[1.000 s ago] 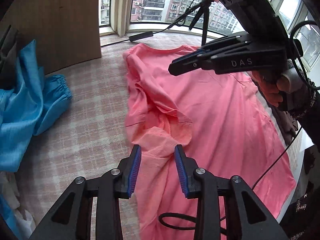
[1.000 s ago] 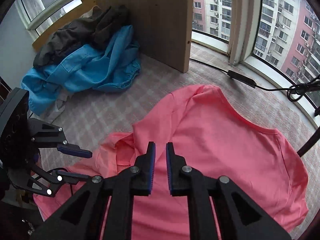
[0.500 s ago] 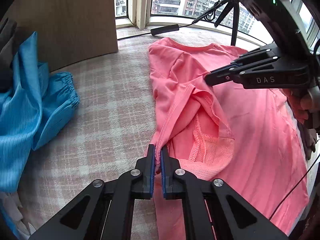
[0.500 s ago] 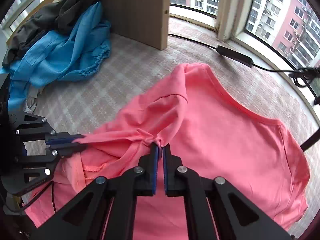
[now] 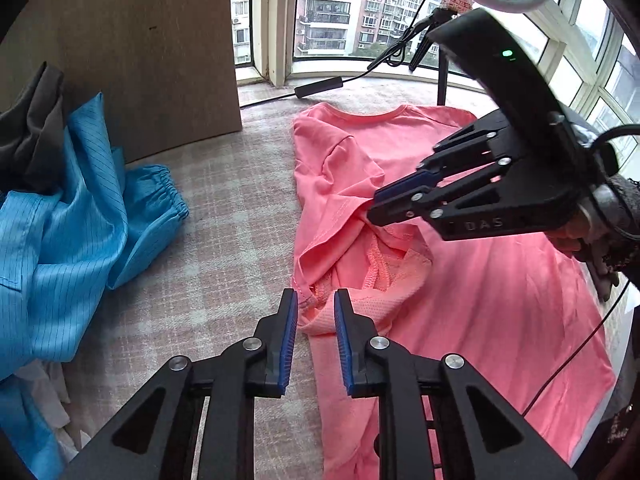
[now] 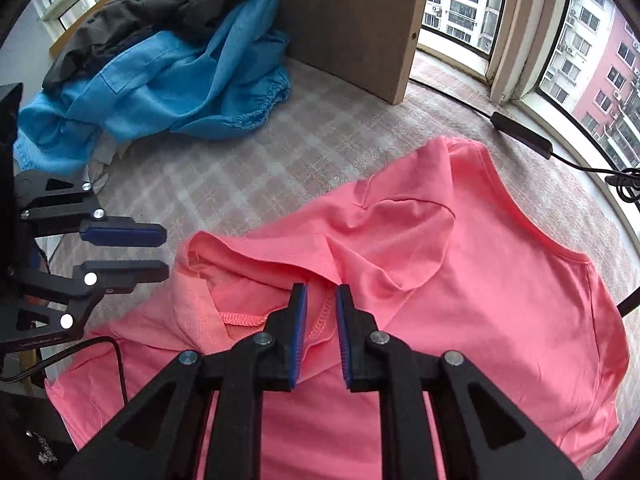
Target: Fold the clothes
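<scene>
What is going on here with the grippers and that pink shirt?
A person is folding a pink T-shirt spread on a checked cloth, with a gripper in each hand. One sleeve side is folded in over the body. The left gripper and the right gripper have just opened and grip nothing. A blue garment lies heaped aside.

Lower hem of the pink T-shirt [image 5: 500, 320] runs behind the left gripper's arms and off the bottom edge of the left wrist view; its far side lies behind the right gripper [image 5: 374, 210], whose fingertips cover the sleeve fold; the blue garment [image 5: 60, 240] is cut by the left edge; the dark clothing [image 6: 152, 8] under it is only partly exposed; the hand [image 5: 592, 240] on the right gripper is mostly hidden behind its handle.
</scene>
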Demonstrator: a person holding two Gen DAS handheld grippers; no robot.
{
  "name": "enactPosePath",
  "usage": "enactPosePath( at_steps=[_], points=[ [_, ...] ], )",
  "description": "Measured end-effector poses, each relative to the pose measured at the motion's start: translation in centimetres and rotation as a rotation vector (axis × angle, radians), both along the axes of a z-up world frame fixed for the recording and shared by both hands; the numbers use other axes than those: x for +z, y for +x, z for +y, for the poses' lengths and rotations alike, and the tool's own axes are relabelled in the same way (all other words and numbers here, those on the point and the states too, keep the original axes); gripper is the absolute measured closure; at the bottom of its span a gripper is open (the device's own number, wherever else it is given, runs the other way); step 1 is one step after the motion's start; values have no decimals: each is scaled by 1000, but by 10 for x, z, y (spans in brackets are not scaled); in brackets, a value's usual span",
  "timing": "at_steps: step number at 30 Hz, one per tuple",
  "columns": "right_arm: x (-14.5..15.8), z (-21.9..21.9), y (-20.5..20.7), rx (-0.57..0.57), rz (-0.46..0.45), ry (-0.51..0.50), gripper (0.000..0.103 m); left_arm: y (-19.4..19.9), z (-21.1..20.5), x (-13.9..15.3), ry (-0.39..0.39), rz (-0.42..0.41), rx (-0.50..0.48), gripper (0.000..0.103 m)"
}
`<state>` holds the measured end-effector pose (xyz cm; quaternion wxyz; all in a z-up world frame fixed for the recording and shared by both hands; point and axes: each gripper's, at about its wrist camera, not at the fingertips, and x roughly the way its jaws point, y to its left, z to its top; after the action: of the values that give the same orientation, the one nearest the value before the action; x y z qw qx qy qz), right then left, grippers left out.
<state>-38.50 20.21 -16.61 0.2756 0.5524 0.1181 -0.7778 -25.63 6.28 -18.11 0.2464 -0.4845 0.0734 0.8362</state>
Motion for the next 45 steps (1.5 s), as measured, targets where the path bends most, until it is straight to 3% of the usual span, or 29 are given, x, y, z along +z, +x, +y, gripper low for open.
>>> enactPosePath(
  at_steps=[3,6,10,13,17,18,19,20,25,27,31,34,39,42,45],
  points=[
    [-10,1,-2,-21,-14,29,82,0,17,-9,-68,21,-52,77],
    [-8,1,2,-11,-11,26,71,-8,28,-26,-92,-26,-70,78],
    [3,7,10,-19,24,20,70,-12,40,-41,-146,-35,-101,77],
    [1,11,8,-21,5,16,70,-12,38,-40,-108,-42,-101,79],
    [-10,7,2,-11,-20,25,71,-6,33,-36,-60,-42,-112,93],
    [-8,6,3,-5,-16,18,75,-5,30,-35,-48,-39,-107,98],
    [-7,5,3,6,-15,19,93,-4,27,-32,-34,-37,-101,99],
    [-6,3,4,16,-13,26,100,-3,22,-29,-18,-33,-86,100],
    [20,-7,6,50,53,57,100,10,-8,-9,58,12,-32,101],
    [31,-9,4,50,76,61,100,16,-16,-5,45,45,-19,101],
    [44,-21,-14,43,70,9,100,13,-45,-5,74,55,66,101],
    [43,-33,-25,50,-27,-35,93,23,-47,-4,137,50,23,101],
    [33,-45,-20,63,6,57,86,30,-15,-16,151,6,-84,101],
    [25,-46,-19,84,-30,73,74,32,2,-22,126,0,-128,101],
    [18,-50,-13,117,-17,134,73,30,10,-24,112,-3,-155,101]
  ],
)
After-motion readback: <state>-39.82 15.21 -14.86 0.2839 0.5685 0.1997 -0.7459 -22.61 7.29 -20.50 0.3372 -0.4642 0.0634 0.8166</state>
